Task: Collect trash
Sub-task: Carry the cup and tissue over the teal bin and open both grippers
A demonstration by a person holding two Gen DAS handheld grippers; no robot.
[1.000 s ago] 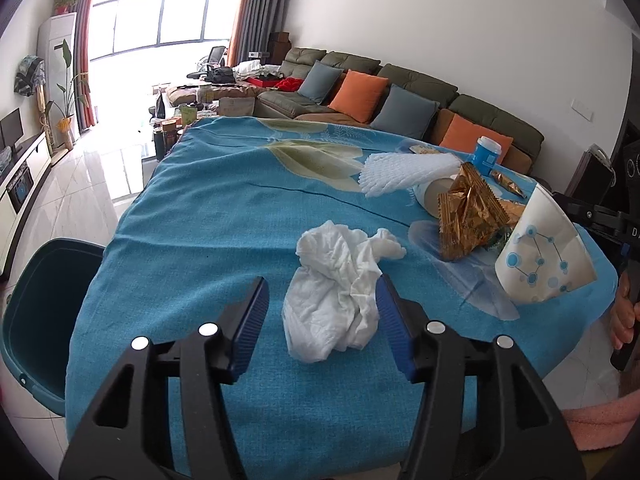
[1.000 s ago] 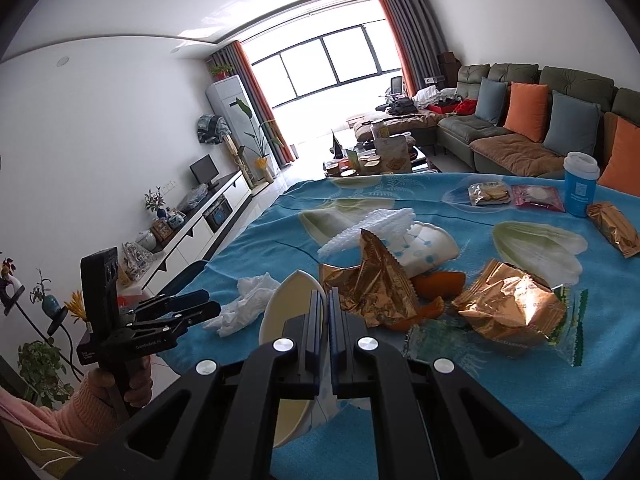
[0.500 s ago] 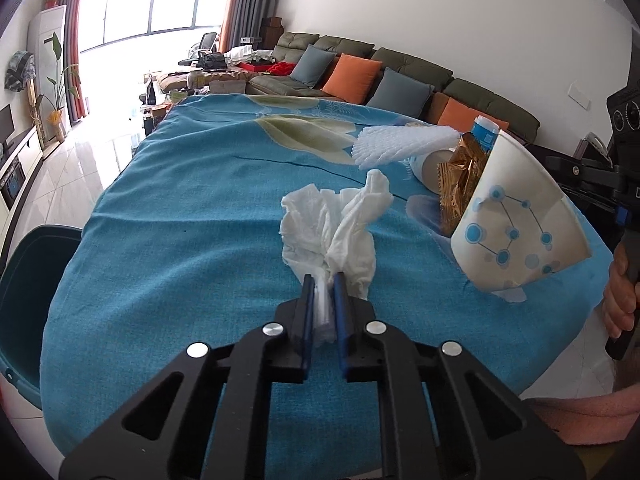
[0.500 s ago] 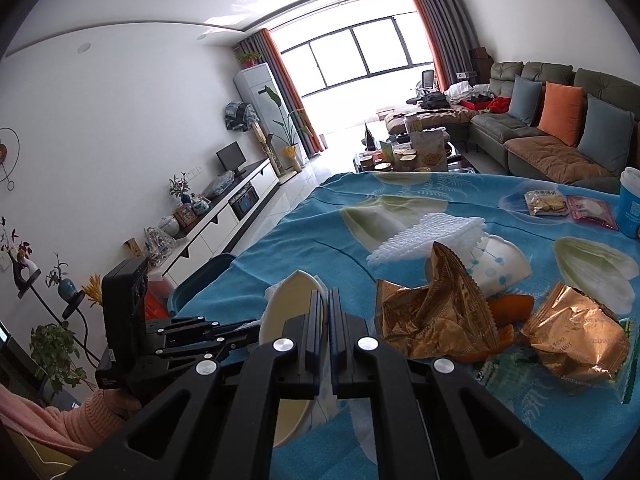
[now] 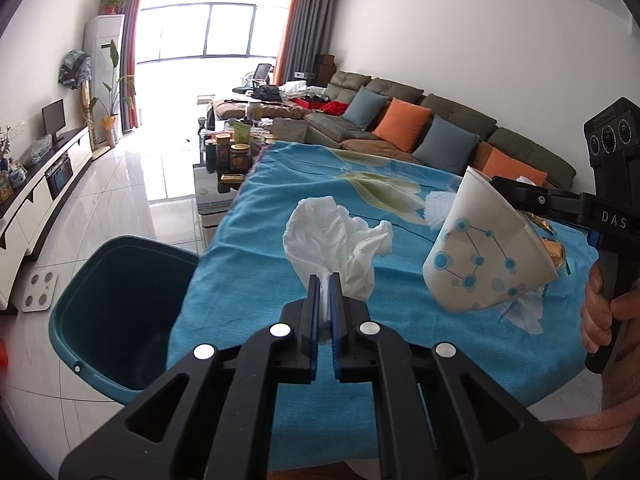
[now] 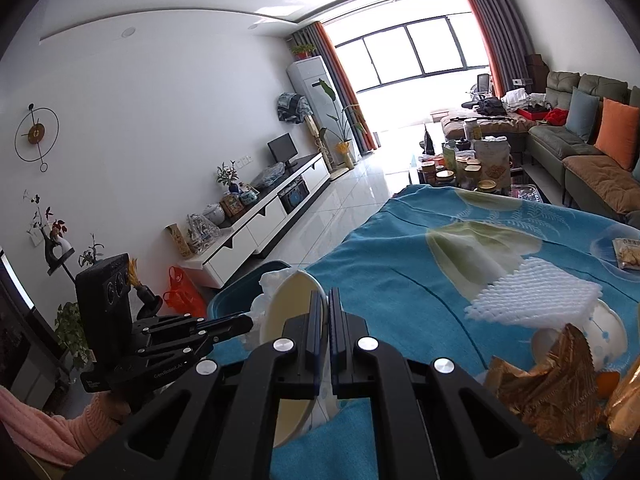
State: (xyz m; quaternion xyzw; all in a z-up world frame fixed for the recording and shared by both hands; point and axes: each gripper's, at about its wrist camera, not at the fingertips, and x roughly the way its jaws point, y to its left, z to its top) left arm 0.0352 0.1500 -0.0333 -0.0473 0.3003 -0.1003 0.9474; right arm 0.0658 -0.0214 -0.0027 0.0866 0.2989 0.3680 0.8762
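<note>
Trash is what you have in both grippers at once: your left gripper (image 5: 326, 280) is pinched tight on a crumpled white tissue (image 5: 332, 236), lifted clear of the blue tablecloth (image 5: 256, 240), and your right gripper (image 6: 325, 304) is pressed together on the rim of a squashed paper cup (image 5: 486, 254) with a blue dot pattern, also held up off the table.

You look to be in the carry step, with both pieces grabbed and neither dropped yet. The teal bin (image 5: 120, 304) stands on the floor just beside the table's left edge, below and to the left of the tissue. Your next move calls for swinging the left gripper out past the cloth edge until the tissue hangs over the bin's opening, then spreading the fingers; the tissue is light and may cling to a pad, so a small shake may help. Bring the cup over afterwards, so the two tools do not crowd each other above the bin.

By count: one tissue, one cup in your grip, one bin. On the table lie one white foam net (image 6: 532, 296), one second paper cup (image 6: 600, 334) on its side under it, at least two gold foil wrappers (image 6: 548, 384), a bit of orange peel (image 6: 608, 384), and a snack packet (image 6: 630, 252) near the far right edge; more may sit out of view.
</note>
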